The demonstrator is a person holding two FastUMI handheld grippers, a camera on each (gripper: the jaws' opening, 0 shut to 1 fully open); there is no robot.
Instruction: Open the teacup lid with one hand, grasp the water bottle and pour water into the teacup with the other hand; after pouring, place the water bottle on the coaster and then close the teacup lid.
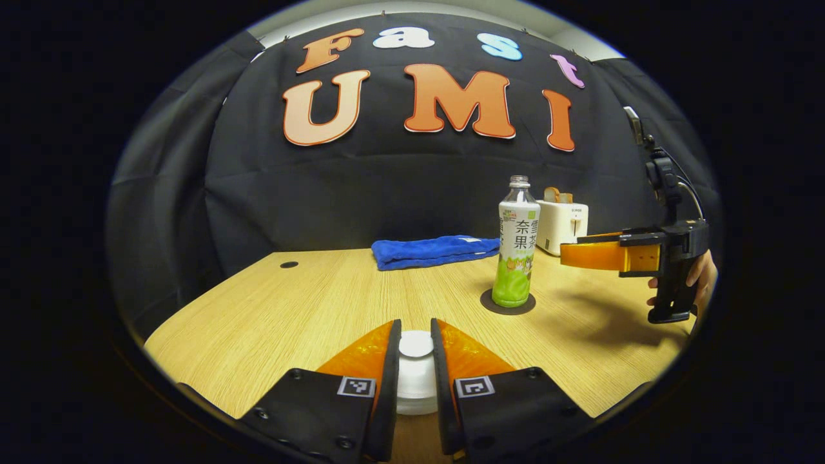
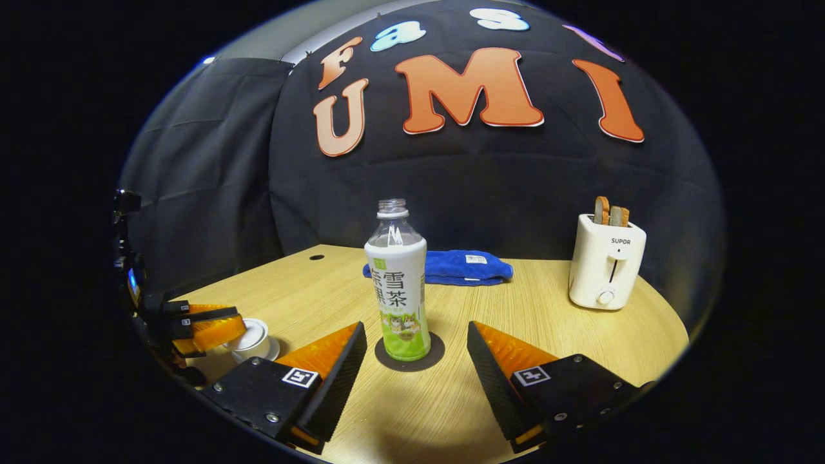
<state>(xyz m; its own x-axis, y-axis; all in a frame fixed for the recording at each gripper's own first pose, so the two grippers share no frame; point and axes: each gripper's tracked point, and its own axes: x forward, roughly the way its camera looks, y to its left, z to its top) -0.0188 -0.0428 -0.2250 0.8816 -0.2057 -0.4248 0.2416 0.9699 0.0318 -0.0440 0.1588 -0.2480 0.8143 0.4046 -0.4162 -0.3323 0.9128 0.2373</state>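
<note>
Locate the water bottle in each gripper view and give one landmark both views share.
Left gripper view: the water bottle stands right of centre on the dark coaster, beyond the left gripper.
Right gripper view: the water bottle stands at centre on the coaster, ahead of the open right gripper.
Shared landmark: the blue towel behind it.

The wooden counter (image 2: 554,335) carries a coaster (image 2: 435,353), folded blue towel (image 2: 464,266), white toaster (image 2: 604,270) and teacup saucer (image 2: 273,351).

The left claw (image 1: 416,361) has its fingers drawn in close and level, while the right claw (image 2: 416,361), gripped by a hand (image 1: 699,274), gapes wide.
</note>
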